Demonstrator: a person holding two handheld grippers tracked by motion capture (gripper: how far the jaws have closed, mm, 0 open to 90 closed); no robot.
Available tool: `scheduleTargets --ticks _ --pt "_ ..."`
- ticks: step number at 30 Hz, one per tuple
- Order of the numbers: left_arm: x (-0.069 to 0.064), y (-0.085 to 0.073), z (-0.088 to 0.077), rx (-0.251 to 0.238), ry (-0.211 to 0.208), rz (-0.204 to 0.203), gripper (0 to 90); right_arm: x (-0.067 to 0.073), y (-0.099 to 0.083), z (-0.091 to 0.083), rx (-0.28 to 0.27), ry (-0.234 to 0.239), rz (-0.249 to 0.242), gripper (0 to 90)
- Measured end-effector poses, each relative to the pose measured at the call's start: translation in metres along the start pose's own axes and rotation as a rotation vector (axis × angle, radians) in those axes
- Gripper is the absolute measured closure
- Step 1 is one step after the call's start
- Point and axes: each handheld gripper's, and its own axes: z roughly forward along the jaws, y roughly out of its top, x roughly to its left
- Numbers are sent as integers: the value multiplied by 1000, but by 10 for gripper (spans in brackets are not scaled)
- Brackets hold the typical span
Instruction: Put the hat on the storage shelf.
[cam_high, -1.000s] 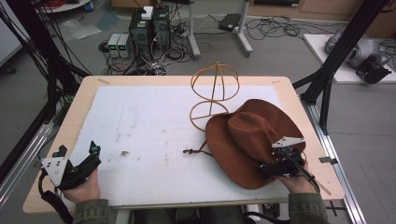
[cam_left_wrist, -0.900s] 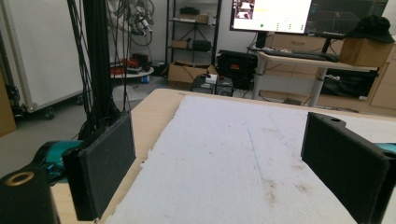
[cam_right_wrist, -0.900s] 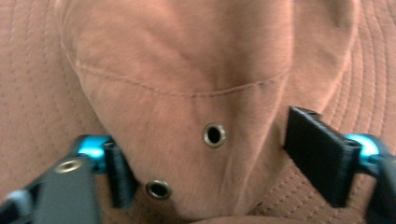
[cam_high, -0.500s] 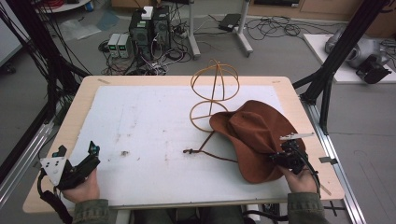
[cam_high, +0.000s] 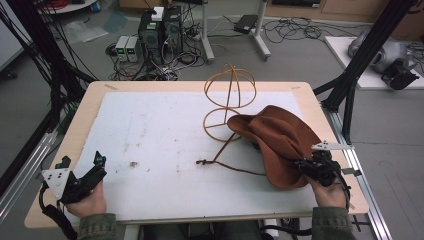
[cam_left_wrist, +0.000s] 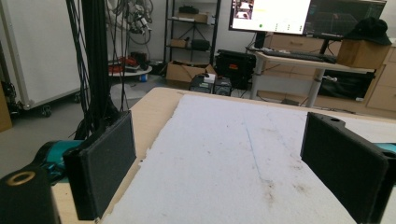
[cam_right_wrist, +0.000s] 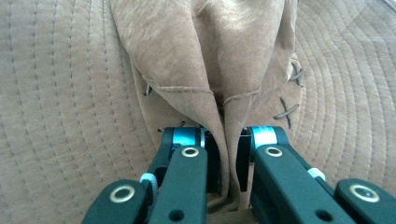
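A brown felt hat (cam_high: 278, 139) lies tilted at the right of the table, its far brim against a wire hat stand (cam_high: 230, 95). The hat's chin cord (cam_high: 226, 162) trails left over the white mat. My right gripper (cam_high: 306, 168) is at the hat's near edge. In the right gripper view it (cam_right_wrist: 229, 161) is shut on a pinched fold of the hat's crown (cam_right_wrist: 205, 70), with the stitched brim spreading on both sides. My left gripper (cam_high: 82, 161) rests at the front left corner, and its jaws (cam_left_wrist: 224, 163) stand wide open with nothing between them.
A white mat (cam_high: 160, 130) covers most of the wooden table (cam_high: 90, 95). Black frame posts (cam_high: 360, 60) stand at the right edge and far left. Cables and computer boxes (cam_high: 160, 35) lie on the floor beyond the table.
My right gripper has shut on the hat's crown, then lifted and pulled it a little to the right, so the hat now tilts and folds. The left gripper has kept still.
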Motion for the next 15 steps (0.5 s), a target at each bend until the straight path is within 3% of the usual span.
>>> scheduleTargets --ticks 7,15 --pt "0 0 0 -1 -4 -4 104 0 4 -19 -72 -72 18 883" --pt "0 -1 0 3 -7 -12 105 0 6 -46 -241 -195 106 882"
